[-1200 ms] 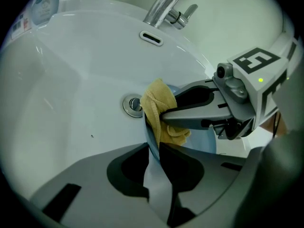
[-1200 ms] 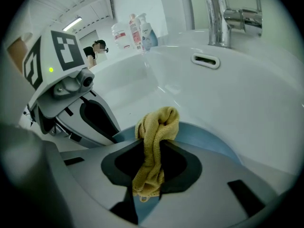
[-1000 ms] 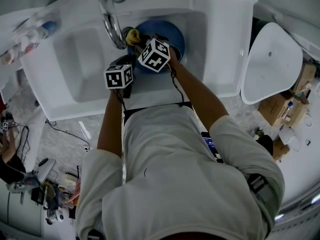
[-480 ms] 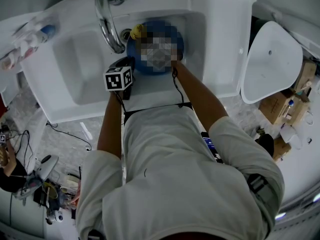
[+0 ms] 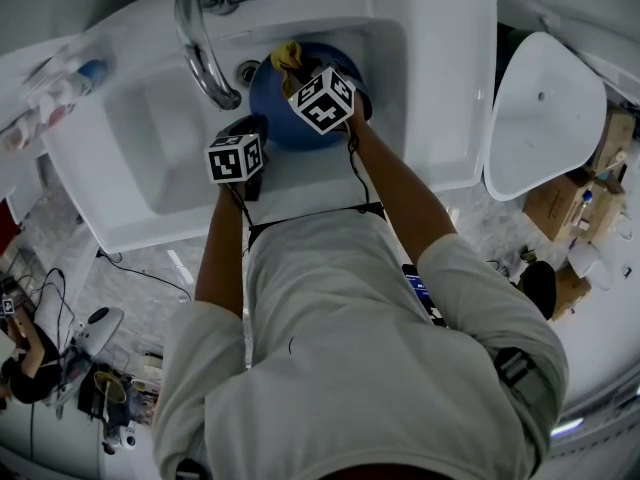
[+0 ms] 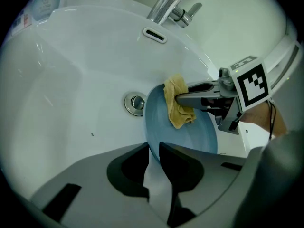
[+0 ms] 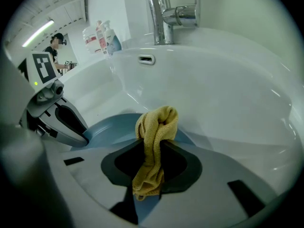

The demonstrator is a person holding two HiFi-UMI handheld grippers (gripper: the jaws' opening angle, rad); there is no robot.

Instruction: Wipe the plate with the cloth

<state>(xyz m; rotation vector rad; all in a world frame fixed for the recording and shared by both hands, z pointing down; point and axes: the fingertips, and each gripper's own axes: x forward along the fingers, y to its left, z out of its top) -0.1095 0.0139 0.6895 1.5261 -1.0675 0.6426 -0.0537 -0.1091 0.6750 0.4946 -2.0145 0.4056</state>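
Note:
A blue plate [image 6: 190, 137] stands tilted on its edge in the white sink [image 5: 130, 158], beside the drain [image 6: 135, 102]. My left gripper [image 6: 152, 148] is shut on the plate's near rim. My right gripper [image 7: 152, 144] is shut on a bunched yellow cloth [image 7: 156, 122] and presses it against the plate's upper face [image 7: 111, 127]. In the head view the cloth [image 5: 288, 56] lies at the plate's far rim [image 5: 270, 108], just past the right gripper's marker cube [image 5: 322, 99]. From the left gripper view, the right gripper's fingers [image 6: 194, 99] reach in from the right, with the cloth [image 6: 176, 103] hanging off their tips.
A chrome faucet [image 5: 200, 48] arches over the sink left of the plate, with an overflow slot [image 6: 154, 34] below it. Bottles [image 7: 99, 37] stand on the sink's left ledge. A white basin-like part [image 5: 540, 118] and cardboard boxes [image 5: 560, 208] lie to the right.
The right gripper has slid the cloth across the plate, from near the drain towards the plate's far rim, and has rolled a little. The left gripper and the plate have stayed put.

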